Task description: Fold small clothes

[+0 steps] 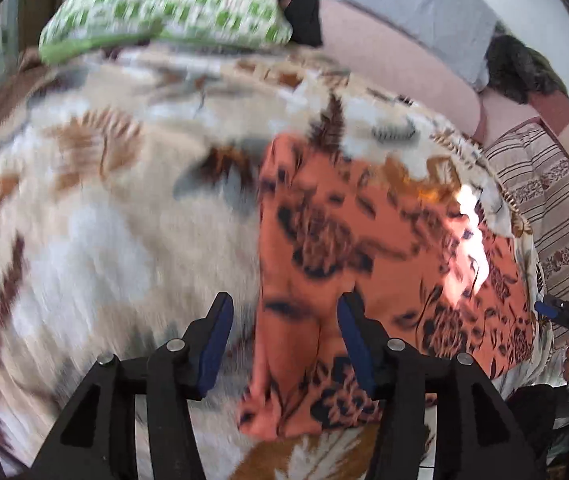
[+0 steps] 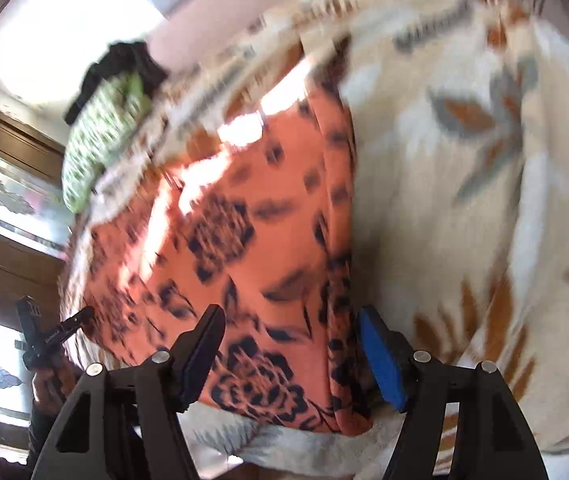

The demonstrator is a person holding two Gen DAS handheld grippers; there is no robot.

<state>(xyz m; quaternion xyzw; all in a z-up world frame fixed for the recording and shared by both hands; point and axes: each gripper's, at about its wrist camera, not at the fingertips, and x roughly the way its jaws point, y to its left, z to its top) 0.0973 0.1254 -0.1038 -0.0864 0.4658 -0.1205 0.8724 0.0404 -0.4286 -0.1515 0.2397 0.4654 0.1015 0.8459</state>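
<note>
The orange floral garment [image 1: 368,248] lies flat on a cream leaf-patterned blanket [image 1: 96,220]. A green checked pillow [image 1: 172,4] sits beyond the blanket's far edge. Left gripper [image 1: 284,344] and right gripper [image 2: 290,354] hang spread, empty, above the garment.

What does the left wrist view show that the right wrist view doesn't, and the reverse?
Only the left wrist view: a grey pillow and a striped cushion at the far right. Only the right wrist view: a wooden cabinet with glass panes. Both: the orange flowered garment on the leaf-patterned blanket, the green checked pillow, and both tools, left and right, open.
</note>
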